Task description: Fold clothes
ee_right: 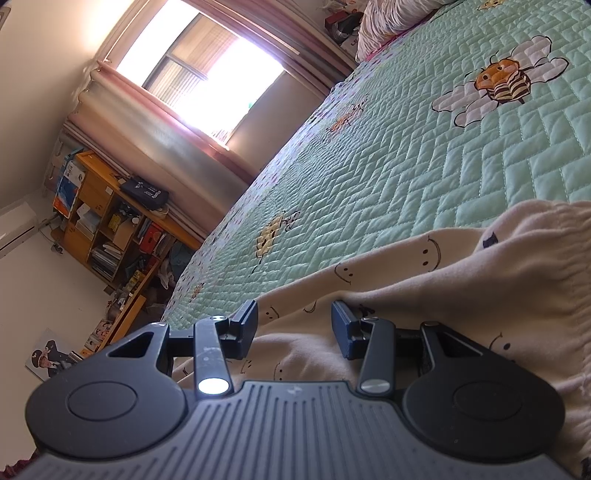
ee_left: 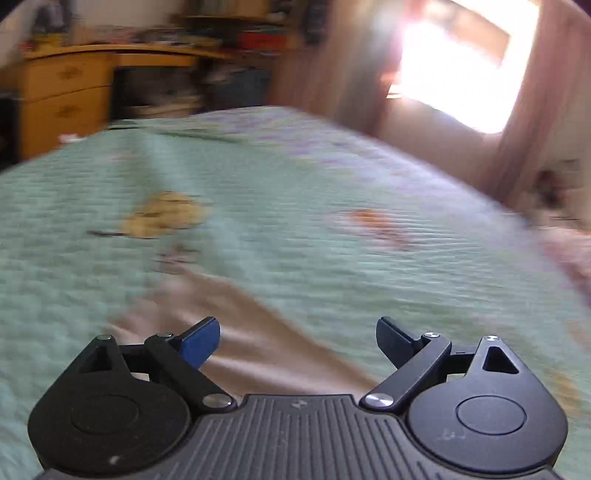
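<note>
Cream garment (ee_right: pixel 424 280) on the quilt (ee_right: pixel 424 166), bunched between half-open right jaws, below wide-open, empty left jaws.

The bed cover (ee_right: pixel 424 177) is mint green, quilted in a zigzag pattern, with bees embroidered in orange and white. The garment (ee_right: pixel 480 266) is cream, printed with small black smiley faces.

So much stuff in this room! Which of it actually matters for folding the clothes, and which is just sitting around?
Part of the job:
- cream garment printed with smiley faces
- left gripper, jaws open, nothing between them
- right gripper, garment between its jaws
- green quilt it lies on

Just lying about:
- wooden desk
- bookshelf
- curtains
- pillow
</note>
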{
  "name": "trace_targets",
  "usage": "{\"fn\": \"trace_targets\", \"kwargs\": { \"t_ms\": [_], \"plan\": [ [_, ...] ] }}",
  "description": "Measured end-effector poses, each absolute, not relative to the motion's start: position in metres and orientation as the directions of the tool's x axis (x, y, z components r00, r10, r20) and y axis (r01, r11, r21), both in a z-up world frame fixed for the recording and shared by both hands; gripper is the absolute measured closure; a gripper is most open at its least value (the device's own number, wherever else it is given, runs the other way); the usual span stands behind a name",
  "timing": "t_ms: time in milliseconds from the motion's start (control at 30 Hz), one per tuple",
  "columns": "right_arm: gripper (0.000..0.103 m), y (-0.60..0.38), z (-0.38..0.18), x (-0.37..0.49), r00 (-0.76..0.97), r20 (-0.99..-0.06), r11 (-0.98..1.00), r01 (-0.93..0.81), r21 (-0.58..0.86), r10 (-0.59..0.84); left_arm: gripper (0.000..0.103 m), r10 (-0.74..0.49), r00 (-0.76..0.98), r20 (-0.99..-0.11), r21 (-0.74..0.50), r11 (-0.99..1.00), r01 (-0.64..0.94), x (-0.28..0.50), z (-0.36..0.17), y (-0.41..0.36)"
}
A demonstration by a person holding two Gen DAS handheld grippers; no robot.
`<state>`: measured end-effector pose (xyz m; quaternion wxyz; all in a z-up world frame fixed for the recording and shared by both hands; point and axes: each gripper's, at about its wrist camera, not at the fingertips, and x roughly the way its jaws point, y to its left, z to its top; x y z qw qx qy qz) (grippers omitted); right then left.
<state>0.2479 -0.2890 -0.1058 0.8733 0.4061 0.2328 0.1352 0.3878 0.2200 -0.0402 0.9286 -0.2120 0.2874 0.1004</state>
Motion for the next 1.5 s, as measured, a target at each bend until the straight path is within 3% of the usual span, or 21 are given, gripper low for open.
{"fn": "trace_targets", "kwargs": {
  "t_ms": [133,200,367,500,667,767,900,967,1067,1200,1367,1467,1500],
  "plan": [
    [0.053,-0.288,-0.106,0.247,0.853,-0.294,0.637,-0.057,0.769,0.432,0.010,-0.385,0.673,-0.631,-0.499,0.866,0.029,0.395,-0.046,0.149],
    [0.052,-0.288,-0.106,0.248,0.852,-0.293,0.636,-0.060,0.769,0.434,0.010,-0.500,0.577,-0.645,-0.527,0.839,0.138,0.400,-0.051,0.112],
    [0.052,-0.288,-0.107,0.249,0.851,-0.294,0.636,-0.060,0.770,0.436,0.010,-0.411,0.579,-0.704,-0.421,0.898,0.125,0.435,-0.072,0.069],
    [0.052,-0.288,-0.107,0.250,0.851,-0.292,0.634,-0.061,0.771,0.437,0.016,-0.243,0.648,-0.722,-0.309,0.951,0.013,0.457,-0.064,0.060],
    [0.051,-0.290,-0.109,0.249,0.850,-0.286,0.627,-0.066,0.777,0.443,0.016,-0.425,0.650,-0.630,-0.462,0.878,0.126,0.426,-0.037,0.047],
    [0.050,-0.291,-0.109,0.248,0.849,-0.283,0.624,-0.069,0.779,0.446,0.014,-0.581,0.531,-0.617,-0.540,0.803,0.250,0.414,-0.038,0.017],
    [0.050,-0.291,-0.110,0.248,0.848,-0.281,0.622,-0.071,0.779,0.449,0.014,-0.486,0.473,-0.735,-0.446,0.872,0.203,0.433,-0.071,-0.015],
    [0.050,-0.291,-0.110,0.248,0.848,-0.282,0.624,-0.071,0.778,0.449,0.009,-0.449,0.548,-0.706,-0.431,0.886,0.171,0.445,-0.073,-0.019],
    [0.049,-0.291,-0.110,0.248,0.848,-0.283,0.625,-0.071,0.777,0.449,0.018,-0.355,0.629,-0.691,-0.368,0.923,0.117,0.458,-0.066,-0.027],
    [0.049,-0.292,-0.110,0.248,0.848,-0.278,0.618,-0.073,0.783,0.452,0.017,-0.449,0.646,-0.617,-0.485,0.864,0.136,0.438,-0.046,-0.019],
    [0.049,-0.293,-0.110,0.248,0.847,-0.277,0.617,-0.074,0.783,0.453,0.011,-0.601,0.461,-0.653,-0.530,0.797,0.288,0.414,-0.049,-0.044],
    [0.049,-0.293,-0.111,0.248,0.847,-0.276,0.616,-0.074,0.784,0.454,0.012,-0.484,0.484,-0.729,-0.405,0.875,0.265,0.421,-0.073,-0.066],
    [0.049,-0.293,-0.111,0.248,0.847,-0.277,0.617,-0.074,0.784,0.453,0.007,-0.458,0.517,-0.723,-0.375,0.889,0.262,0.425,-0.079,-0.070]
  ]
}}
